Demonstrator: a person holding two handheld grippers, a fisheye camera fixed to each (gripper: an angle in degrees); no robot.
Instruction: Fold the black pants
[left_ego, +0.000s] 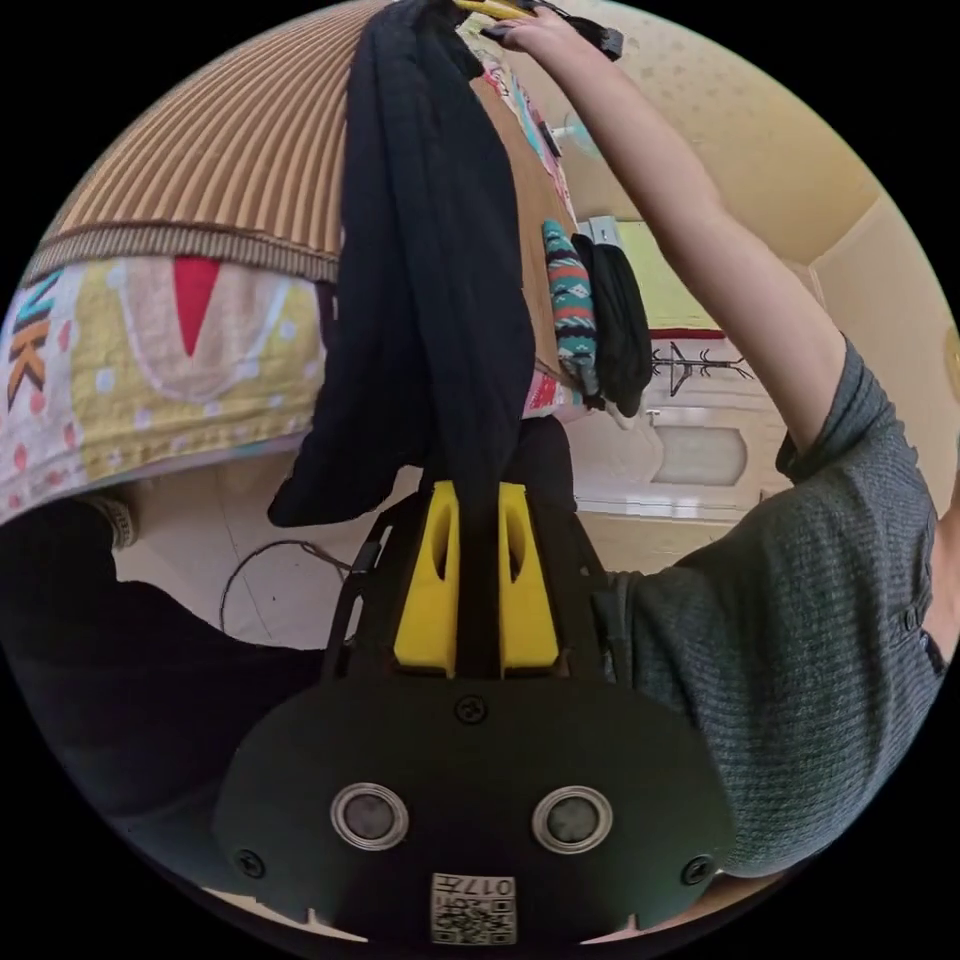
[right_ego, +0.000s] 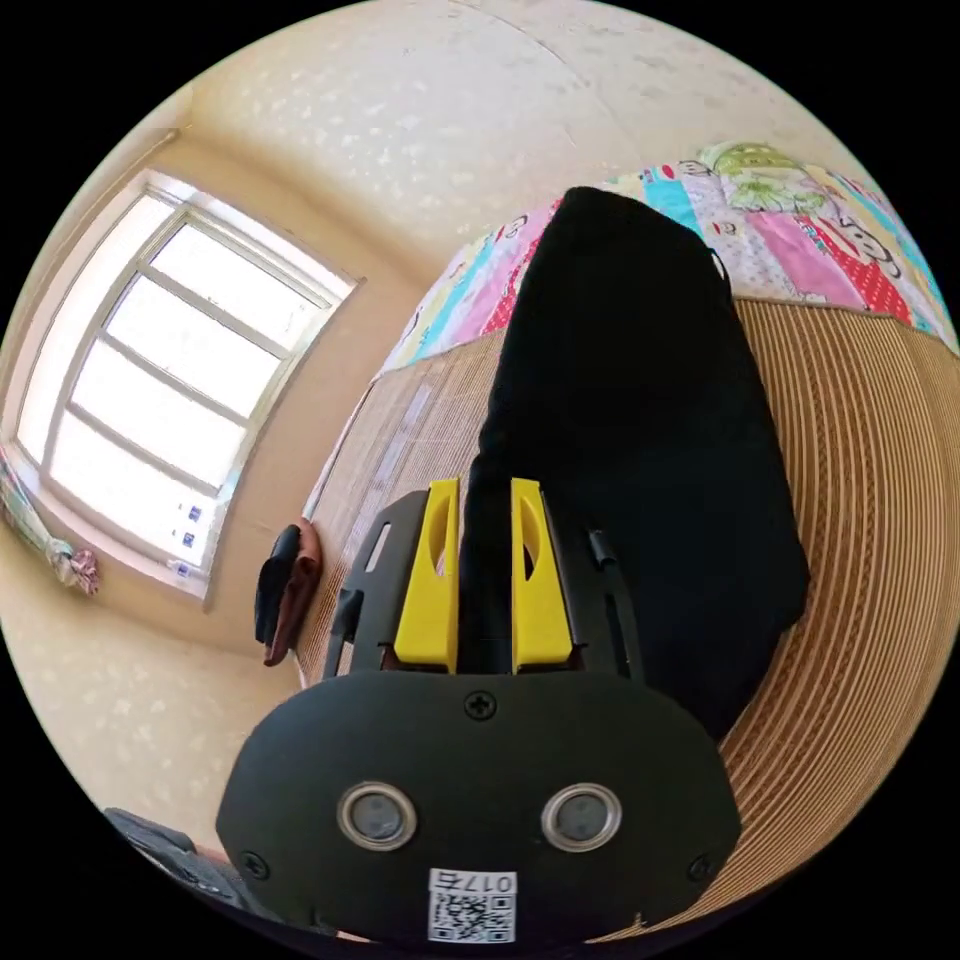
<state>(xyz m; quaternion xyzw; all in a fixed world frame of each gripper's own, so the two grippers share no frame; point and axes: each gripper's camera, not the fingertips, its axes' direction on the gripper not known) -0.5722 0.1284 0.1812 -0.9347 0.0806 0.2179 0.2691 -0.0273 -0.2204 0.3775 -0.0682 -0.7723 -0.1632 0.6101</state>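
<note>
In the left gripper view, the left tongs (left_ego: 477, 500) are clamped on the black pants (left_ego: 430, 260); dark cloth runs straight through the narrow gap between the two yellow jaws, both pressing on it; from there the pants stretch away as a long bunched strip across the ribbed tan mat (left_ego: 240, 150) on the bed, with a loose flap hanging near the patterned quilt (left_ego: 150, 360); the person's bare arm (left_ego: 700, 240) reaches out long and nearly straight along the same line, grey sleeve (left_ego: 820, 620) at the shoulder, hand (left_ego: 535, 35) at the far end of the cloth gripping the other tool, where a bit of yellow shows; a patterned rolled item (left_ego: 570, 300) and a black one (left_ego: 620, 320) sit beside each other past the mat's edge.

In the right gripper view, the right tongs (right_ego: 485, 500) are clenched on the pants too; black fabric fills the slot between the yellow jaws and spreads into a wide dark mass lying over the mat toward the colourful quilt; a window (right_ego: 170, 400) is off to one side, a small dark object (right_ego: 285, 590) by the mat's edge.
</note>
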